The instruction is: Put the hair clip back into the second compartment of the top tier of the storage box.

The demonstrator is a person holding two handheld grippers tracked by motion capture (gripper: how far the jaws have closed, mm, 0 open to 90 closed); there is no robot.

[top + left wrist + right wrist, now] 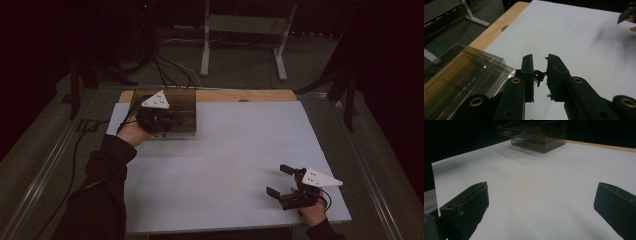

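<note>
Two grippers are mine here. My left gripper (539,75) has its jaws drawn close and pinches a small dark thing (538,76), perhaps a clip or a bit of wire; the dim light hides its shape. It hangs just beside the smoky clear box (170,112) at the table's (225,165) far left corner. My right gripper (284,181) rests near the front right edge, jaws spread wide, holding nothing. Such a thin catch could slip free if I tilt or jolt, and my knuckles could nudge the box.
</note>
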